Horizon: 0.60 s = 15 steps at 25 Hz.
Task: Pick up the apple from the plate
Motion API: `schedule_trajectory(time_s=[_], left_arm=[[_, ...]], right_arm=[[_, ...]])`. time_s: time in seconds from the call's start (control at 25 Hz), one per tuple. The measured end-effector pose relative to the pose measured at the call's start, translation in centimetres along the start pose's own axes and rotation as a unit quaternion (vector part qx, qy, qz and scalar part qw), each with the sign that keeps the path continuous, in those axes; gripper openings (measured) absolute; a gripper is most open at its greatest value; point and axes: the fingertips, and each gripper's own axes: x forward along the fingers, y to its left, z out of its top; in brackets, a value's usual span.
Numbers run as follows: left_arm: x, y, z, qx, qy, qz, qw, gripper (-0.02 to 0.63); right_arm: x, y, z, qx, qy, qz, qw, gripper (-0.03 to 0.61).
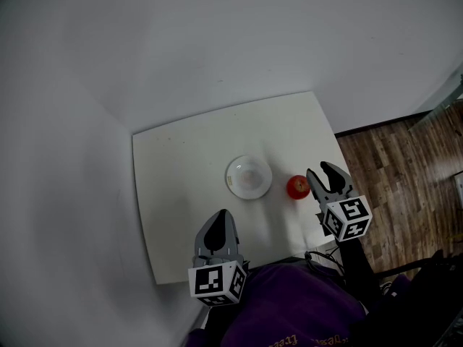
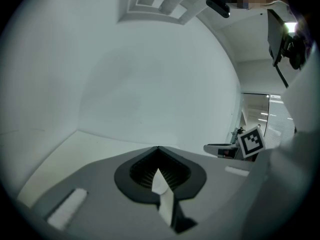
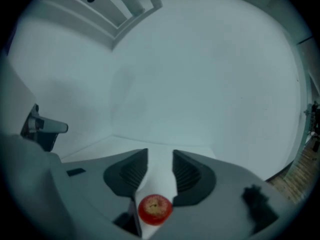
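Note:
The red apple lies on the white table, just right of an empty white plate. My right gripper hovers beside the apple on its right, open, gripping nothing. In the right gripper view the apple shows low down through the gap behind the parted jaws of that gripper, untouched by the pads. My left gripper hangs over the table's near edge, left of the plate. Its jaws meet at the tips, and the left gripper view shows it shut and empty.
The small square table stands in a corner between two pale walls. Wooden floor lies to its right. The person's purple sleeve is at the near edge.

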Motion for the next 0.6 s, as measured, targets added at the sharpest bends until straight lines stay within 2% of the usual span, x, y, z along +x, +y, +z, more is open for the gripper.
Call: schedule_trajectory(time_s=[0.04,0.08,0.32,0.6], left_arm=[[0.0,0.1,0.1,-0.002,0.0,0.003,1.0,0.005],[-0.1,0.1,0.1,-0.003,-0.001,0.005,1.0,0.005],[-0.3,0.5,0.8,-0.004,-0.012,0.014,0.9998,0.005],[-0.4,0.8,0.9,-0.005,-0.015,0.017,0.9997,0.005]], right_arm=[[-0.5,-0.2,1.3,-0.004,-0.019,-0.008,1.0,0.102],[-0.8,-0.4,2.5,-0.008,-0.035,-0.013,0.999,0.042],[-2.1,0.0,6.1,-0.024,-0.082,-0.015,0.996,0.012],[-2.3,0.4,6.6,-0.049,-0.086,-0.018,0.995,0.011]])
